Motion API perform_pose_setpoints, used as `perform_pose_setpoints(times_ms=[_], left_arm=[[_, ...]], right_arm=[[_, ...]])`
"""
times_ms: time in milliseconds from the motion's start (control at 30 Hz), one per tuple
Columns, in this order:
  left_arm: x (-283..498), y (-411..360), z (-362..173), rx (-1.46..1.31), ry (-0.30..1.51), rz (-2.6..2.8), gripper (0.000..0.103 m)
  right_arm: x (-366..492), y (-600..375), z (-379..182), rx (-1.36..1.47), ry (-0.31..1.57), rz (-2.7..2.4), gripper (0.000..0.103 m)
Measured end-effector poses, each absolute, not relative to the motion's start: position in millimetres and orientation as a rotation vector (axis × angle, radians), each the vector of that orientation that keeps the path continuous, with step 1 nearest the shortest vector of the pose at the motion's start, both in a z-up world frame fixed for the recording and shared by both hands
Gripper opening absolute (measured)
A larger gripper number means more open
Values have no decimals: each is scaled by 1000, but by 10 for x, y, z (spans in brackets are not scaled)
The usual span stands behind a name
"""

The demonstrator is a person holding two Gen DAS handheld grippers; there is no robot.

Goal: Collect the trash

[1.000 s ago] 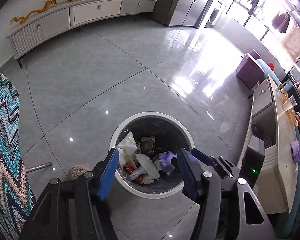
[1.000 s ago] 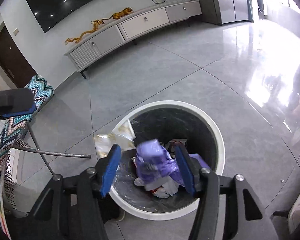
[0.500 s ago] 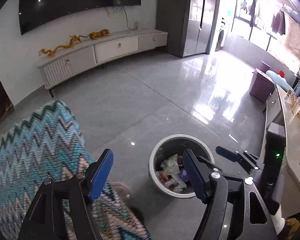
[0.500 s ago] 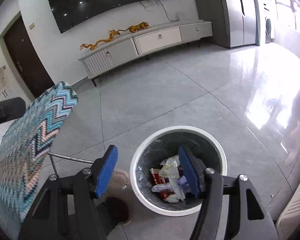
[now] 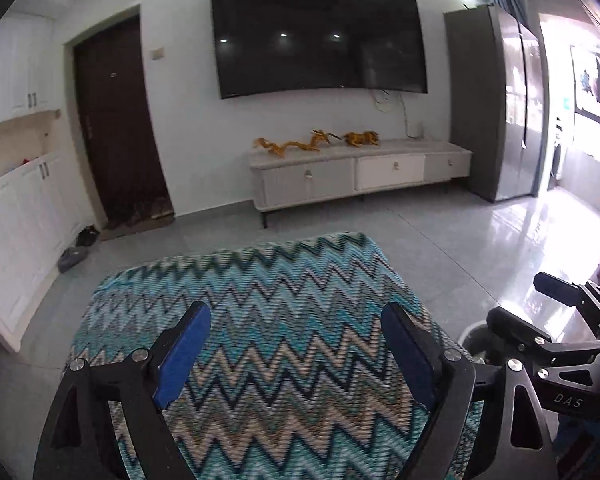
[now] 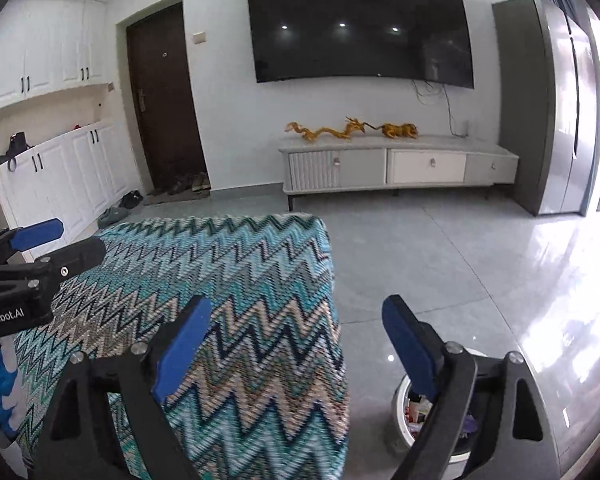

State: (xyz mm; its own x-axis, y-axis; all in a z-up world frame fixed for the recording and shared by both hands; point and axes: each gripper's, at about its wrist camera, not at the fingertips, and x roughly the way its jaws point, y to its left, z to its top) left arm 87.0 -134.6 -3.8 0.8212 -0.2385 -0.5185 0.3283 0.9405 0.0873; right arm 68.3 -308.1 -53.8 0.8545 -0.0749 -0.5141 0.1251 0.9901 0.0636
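The white-rimmed trash bin (image 6: 400,400) stands on the floor at the lower right of the right wrist view, mostly behind a finger, with wrappers (image 6: 414,404) showing inside. Only a sliver of the bin's rim (image 5: 470,334) shows in the left wrist view. My right gripper (image 6: 296,336) hangs above the cloth edge and the floor, jaws opening, nothing between them. My left gripper (image 5: 296,344) is over the zigzag cloth (image 5: 260,320), jaws also opening and empty. Each gripper shows in the other's view: left gripper (image 6: 60,242), right gripper (image 5: 536,306).
The teal zigzag cloth (image 6: 228,300) drapes a raised surface right in front of me. Beyond are grey floor tiles (image 6: 420,260), a low TV cabinet (image 6: 396,166) under a wall TV, a dark door (image 6: 164,100), white cupboards (image 6: 60,176), shoes and a tall grey fridge (image 6: 560,112).
Both grippers rose and tilted up from above the bin to over the cloth, jaws widening. The purple trash between the right jaws a second ago is gone from them.
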Motion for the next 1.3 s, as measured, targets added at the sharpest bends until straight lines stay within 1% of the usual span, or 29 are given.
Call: perform_pose_setpoints(times_ms=[133, 200, 267, 367, 633, 800, 1300], left_arm=[[786, -842, 95, 140, 469, -200, 87], [743, -639, 131, 125, 445, -159, 91], [693, -472, 145, 119, 418, -112, 98], [618, -296, 157, 109, 384, -47, 103], [490, -150, 182, 69, 343, 20, 103], [386, -80, 152, 59, 340, 18, 103], [387, -128, 158, 50, 352, -1, 103]], right_arm=[[707, -2660, -366, 46, 499, -74, 91], [714, -2510, -311, 25, 487, -73, 92], [715, -2384, -264, -1, 478, -84, 95], [702, -2254, -209, -35, 470, -101, 96], [578, -2036, -54, -113, 413, -170, 96], [479, -2069, 45, -125, 377, -199, 96], [369, -2318, 115, -70, 327, -239, 96]])
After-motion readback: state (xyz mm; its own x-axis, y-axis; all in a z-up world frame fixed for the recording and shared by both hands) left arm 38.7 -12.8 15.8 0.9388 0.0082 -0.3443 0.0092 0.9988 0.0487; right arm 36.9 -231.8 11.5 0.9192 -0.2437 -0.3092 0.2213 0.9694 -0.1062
